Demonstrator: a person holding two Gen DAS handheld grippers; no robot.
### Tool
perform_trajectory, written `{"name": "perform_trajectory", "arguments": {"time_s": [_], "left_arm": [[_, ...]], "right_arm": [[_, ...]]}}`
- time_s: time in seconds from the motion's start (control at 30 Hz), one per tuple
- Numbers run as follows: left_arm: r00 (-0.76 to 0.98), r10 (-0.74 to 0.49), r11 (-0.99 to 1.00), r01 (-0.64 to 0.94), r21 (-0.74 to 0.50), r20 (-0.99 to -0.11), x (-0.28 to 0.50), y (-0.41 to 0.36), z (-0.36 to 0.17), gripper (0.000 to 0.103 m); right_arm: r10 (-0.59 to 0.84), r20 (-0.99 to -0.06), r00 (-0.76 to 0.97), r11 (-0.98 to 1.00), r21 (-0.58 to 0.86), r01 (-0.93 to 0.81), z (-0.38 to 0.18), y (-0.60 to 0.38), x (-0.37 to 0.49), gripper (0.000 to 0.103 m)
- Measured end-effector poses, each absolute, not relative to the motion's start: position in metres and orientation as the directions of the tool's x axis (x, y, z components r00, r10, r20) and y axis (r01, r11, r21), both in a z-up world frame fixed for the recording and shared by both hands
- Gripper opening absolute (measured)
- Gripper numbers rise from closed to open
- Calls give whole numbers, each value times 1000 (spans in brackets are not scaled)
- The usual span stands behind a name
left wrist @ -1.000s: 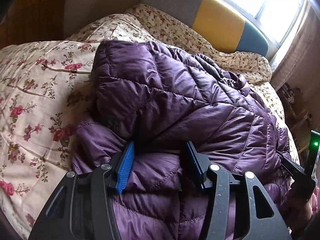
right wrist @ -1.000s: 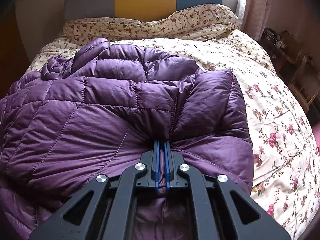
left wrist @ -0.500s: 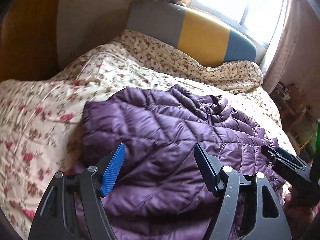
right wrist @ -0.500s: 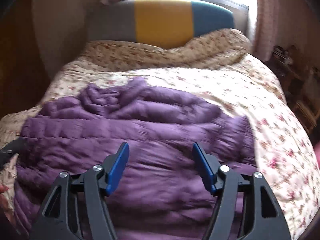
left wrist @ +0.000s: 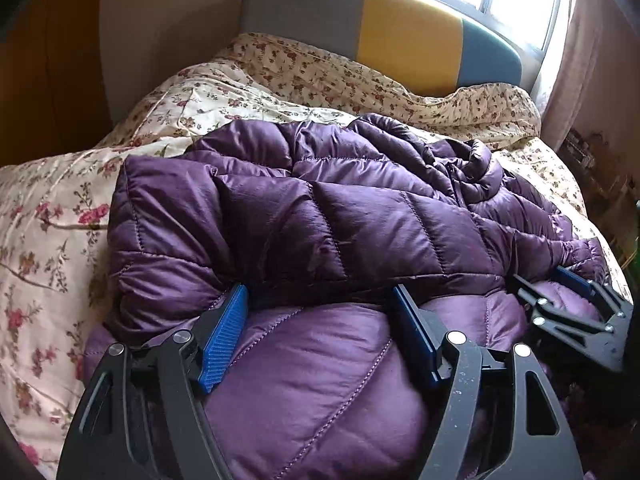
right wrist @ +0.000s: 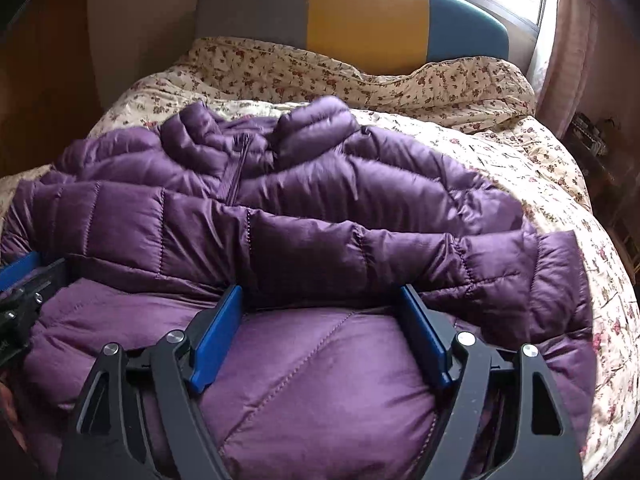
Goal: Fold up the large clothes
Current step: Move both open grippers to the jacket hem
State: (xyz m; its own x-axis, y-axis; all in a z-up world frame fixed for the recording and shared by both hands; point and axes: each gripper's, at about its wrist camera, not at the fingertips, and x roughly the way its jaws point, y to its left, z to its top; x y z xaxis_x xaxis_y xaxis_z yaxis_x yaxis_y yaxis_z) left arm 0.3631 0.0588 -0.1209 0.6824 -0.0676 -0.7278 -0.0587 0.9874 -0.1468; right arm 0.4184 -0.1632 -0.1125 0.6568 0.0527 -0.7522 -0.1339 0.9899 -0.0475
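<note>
Purple jacket (left wrist: 328, 216) lying folded across the bed (left wrist: 52, 216). Left tool (left wrist: 320, 300) spread wide, empty; right tool (right wrist: 322, 296) just opened wide too, nothing pinched. Likely risk: puffy filling springing the fold open, slick fabric sliding out of line.

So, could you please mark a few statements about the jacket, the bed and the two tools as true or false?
1. The purple jacket lies on a floral bedspread. True.
2. The right tool is clamped shut on a fold of the jacket. False: its jaws stand wide apart, having just been opening, with jacket fabric lying loose between them.
3. The headboard has a yellow middle panel. True.
4. The left tool holds a white towel. False: it is open over the jacket.
5. The jacket hangs from a hanger. False: it rests on the bed.
</note>
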Motion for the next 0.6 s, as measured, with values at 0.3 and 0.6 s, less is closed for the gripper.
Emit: {"name": "perform_trajectory", "arguments": {"time_s": [0.3,0.6], "left_arm": [[678,-87,983,-61,-174,-730,367,61,-128,74],[679,-88,983,-61,-176,-729,369,61,-128,75]], "right_arm": [[83,-750,656,990,-13,-140,-118,-169,418,78],[86,-748,658,990,-11,-141,-117,-170,418,79]]}}
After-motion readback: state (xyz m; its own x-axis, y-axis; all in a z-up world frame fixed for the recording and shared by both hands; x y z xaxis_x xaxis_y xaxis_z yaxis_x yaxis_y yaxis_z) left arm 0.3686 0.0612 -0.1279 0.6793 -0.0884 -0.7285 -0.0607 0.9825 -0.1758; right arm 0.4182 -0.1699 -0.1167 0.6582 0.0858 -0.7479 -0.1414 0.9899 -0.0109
